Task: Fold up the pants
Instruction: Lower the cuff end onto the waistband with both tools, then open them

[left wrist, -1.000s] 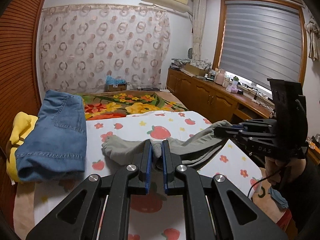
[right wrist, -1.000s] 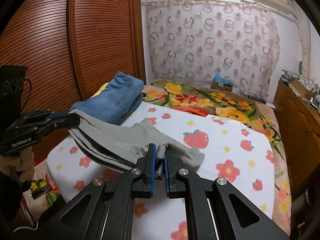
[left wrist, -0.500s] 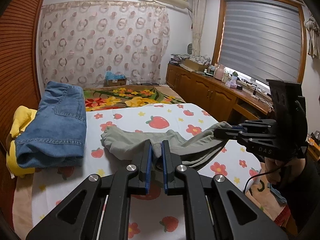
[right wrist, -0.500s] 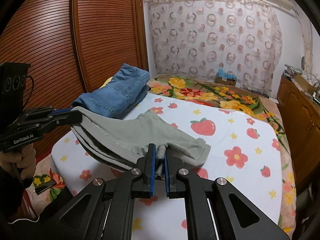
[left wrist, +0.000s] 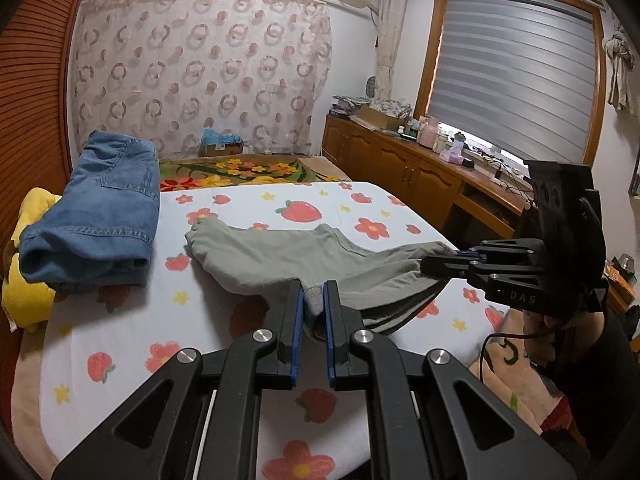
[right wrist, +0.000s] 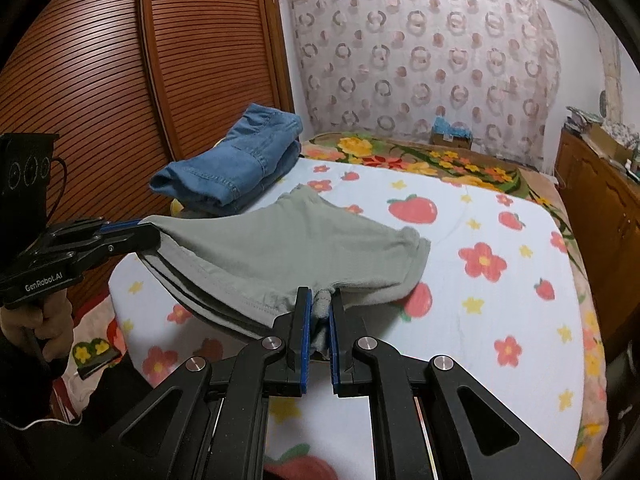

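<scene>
Both grippers, left and right, clamp the gray pants' near edge, fabric trailing away across the bed.

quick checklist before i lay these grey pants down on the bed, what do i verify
1. Left gripper clamped on the grey pants: ok, fabric is bunched between its fingers.
2. Right gripper clamped on the pants: ok, cloth is pinched the same way.
3. Held edge taut between the grippers: not ok, it sags in a curve.
4. Far end resting on the strawberry sheet: ok, it lies there.
5. Clear of the folded jeans: ok, a strip of sheet shows between them.
6. Layers aligned underneath: cannot tell, the underside is hidden.
</scene>
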`<state>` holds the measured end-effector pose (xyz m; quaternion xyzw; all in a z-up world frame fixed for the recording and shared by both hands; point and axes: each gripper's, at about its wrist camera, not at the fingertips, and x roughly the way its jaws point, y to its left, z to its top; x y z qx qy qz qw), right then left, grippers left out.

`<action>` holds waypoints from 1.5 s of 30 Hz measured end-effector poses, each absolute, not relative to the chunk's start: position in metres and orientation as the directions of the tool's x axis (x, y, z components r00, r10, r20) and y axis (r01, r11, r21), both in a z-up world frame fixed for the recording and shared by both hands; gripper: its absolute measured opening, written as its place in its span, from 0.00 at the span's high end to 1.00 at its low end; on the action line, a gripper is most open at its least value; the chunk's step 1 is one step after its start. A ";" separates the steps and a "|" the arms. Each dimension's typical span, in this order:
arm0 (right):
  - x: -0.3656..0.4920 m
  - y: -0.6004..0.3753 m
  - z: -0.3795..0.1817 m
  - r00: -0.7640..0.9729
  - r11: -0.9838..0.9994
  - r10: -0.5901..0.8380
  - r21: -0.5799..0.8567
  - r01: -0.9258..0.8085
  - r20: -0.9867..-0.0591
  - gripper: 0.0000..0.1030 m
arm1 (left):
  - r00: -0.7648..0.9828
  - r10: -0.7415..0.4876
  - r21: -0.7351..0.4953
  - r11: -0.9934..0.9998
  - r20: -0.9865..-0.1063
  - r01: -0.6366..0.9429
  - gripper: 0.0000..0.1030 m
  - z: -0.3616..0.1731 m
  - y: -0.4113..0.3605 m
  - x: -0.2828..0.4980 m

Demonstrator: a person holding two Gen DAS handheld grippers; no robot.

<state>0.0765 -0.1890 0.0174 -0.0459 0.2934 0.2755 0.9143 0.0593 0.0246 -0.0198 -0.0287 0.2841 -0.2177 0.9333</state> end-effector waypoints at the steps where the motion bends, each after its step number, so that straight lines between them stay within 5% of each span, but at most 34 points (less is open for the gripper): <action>1: 0.074 -0.190 0.017 0.674 0.844 0.478 0.082 -0.530 -0.563 0.93 | 0.743 -0.424 -0.177 0.903 -0.518 0.391 0.90 -0.020 0.024 0.058; 32: 0.011 -0.219 0.027 0.696 0.831 0.529 0.131 -0.541 -0.485 0.93 | 0.727 -0.476 -0.178 0.874 -0.495 0.451 0.90 -0.004 0.010 0.017; 45: 0.076 -0.202 0.017 0.695 0.855 0.481 0.109 -0.508 -0.535 0.93 | 0.734 -0.426 -0.187 0.902 -0.528 0.389 0.90 -0.022 0.017 0.066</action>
